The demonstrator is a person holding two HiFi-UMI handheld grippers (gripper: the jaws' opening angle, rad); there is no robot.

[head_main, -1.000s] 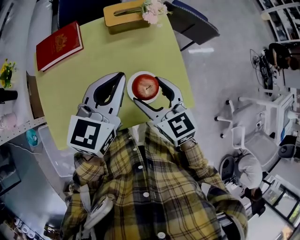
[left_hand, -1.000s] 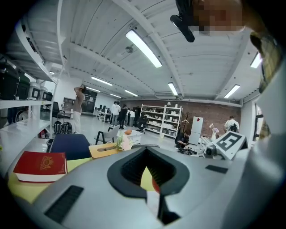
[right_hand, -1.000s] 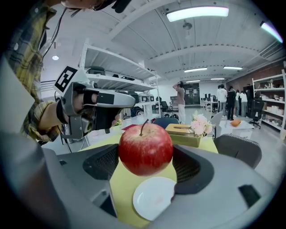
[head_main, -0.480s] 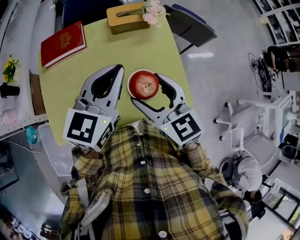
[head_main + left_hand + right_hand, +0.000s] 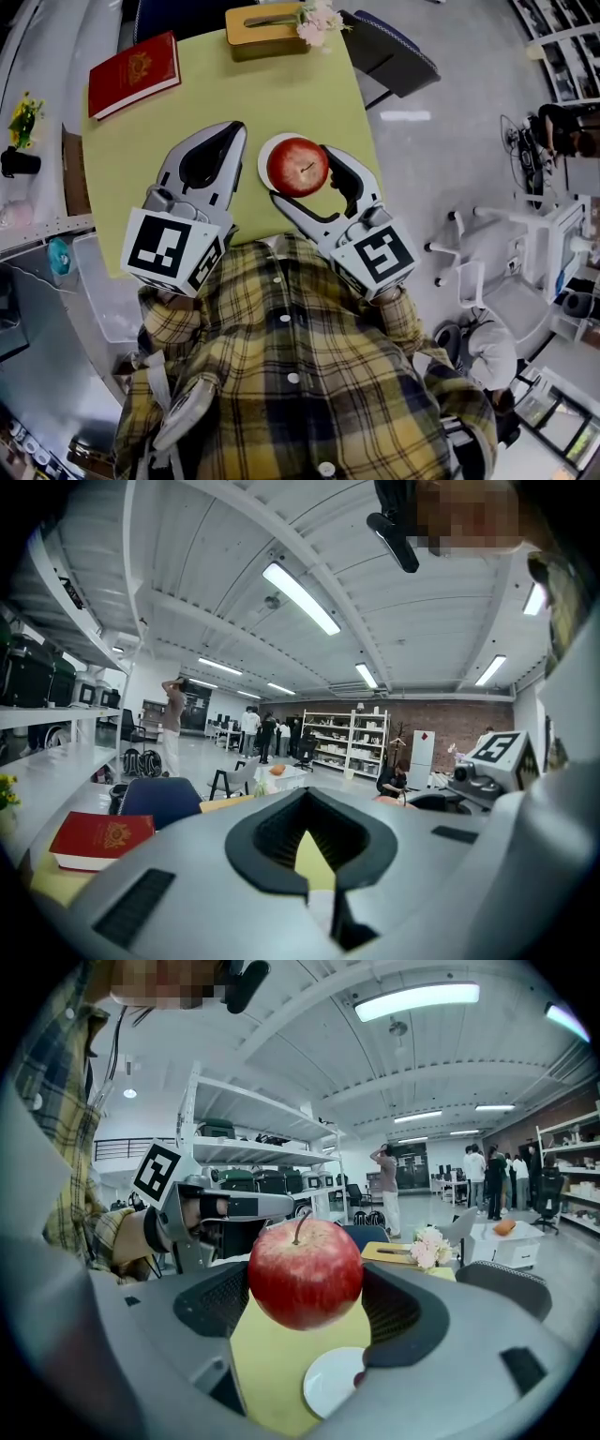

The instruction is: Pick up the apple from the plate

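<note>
Apple (image 5: 305, 1274) clamped between the jaws of my right gripper (image 5: 309, 178), clear above the plate (image 5: 328, 1384) on the desk (image 5: 141, 141). Left gripper (image 5: 234, 136): jaws closed, empty, beside the plate. Step, as I judge it: lifting; next, a steady upward carry.

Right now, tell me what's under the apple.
Under the apple, held in the right gripper: the bare white plate on the green table. A jaw covers its right edge.
</note>
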